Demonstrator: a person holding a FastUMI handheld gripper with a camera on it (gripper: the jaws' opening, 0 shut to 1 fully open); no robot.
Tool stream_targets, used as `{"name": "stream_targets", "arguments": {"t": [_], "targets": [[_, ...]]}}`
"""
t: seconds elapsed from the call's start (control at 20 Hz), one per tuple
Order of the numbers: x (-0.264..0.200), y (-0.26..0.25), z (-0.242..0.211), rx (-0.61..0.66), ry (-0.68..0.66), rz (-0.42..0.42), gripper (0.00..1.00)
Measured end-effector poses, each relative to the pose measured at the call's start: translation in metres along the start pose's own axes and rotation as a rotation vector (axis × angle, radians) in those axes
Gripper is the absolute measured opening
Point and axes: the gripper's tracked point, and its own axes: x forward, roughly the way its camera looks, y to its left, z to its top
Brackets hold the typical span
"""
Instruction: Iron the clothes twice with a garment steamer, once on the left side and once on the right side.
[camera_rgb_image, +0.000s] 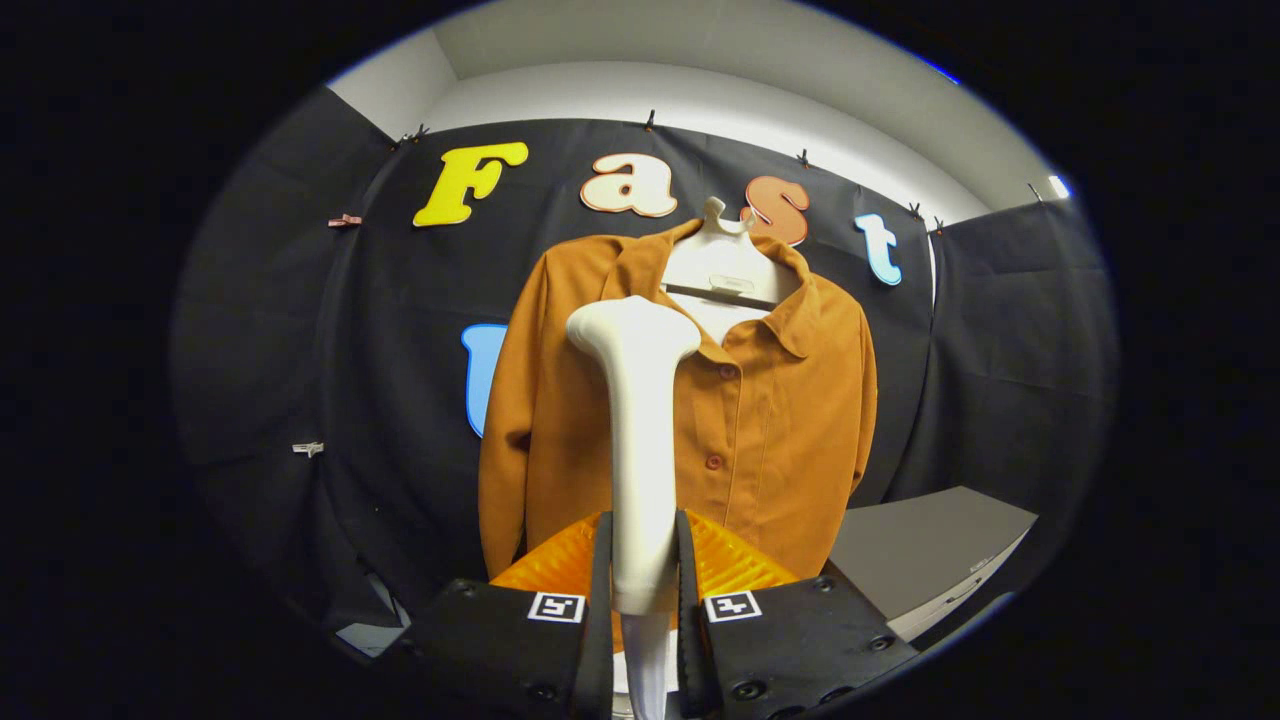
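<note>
Gripper (641, 570) clamps the white garment steamer (638, 440) by its handle, both fingers pressed against it, one on each side. Steamer stands upright between the fingers, head (632, 335) tipped up toward the shirt. Beyond the steamer hangs the orange button shirt (770, 410) on a white hanger (722, 270), front facing the gripper; steamer head sits in front of the shirt's chest, contact unclear. Grey table (930, 545) beside the shirt's hem. Black cloth wall (400, 330) behind the shirt.
</note>
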Motion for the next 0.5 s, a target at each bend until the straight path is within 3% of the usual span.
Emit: {"name": "stream_targets", "arguments": {"t": [0.45, 0.5], "targets": [[0.035, 0.003, -0.047, 0.064, 0.139, 0.013, 0.29], [0.043, 0.005, -0.054, 0.063, 0.144, 0.015, 0.23]]}}
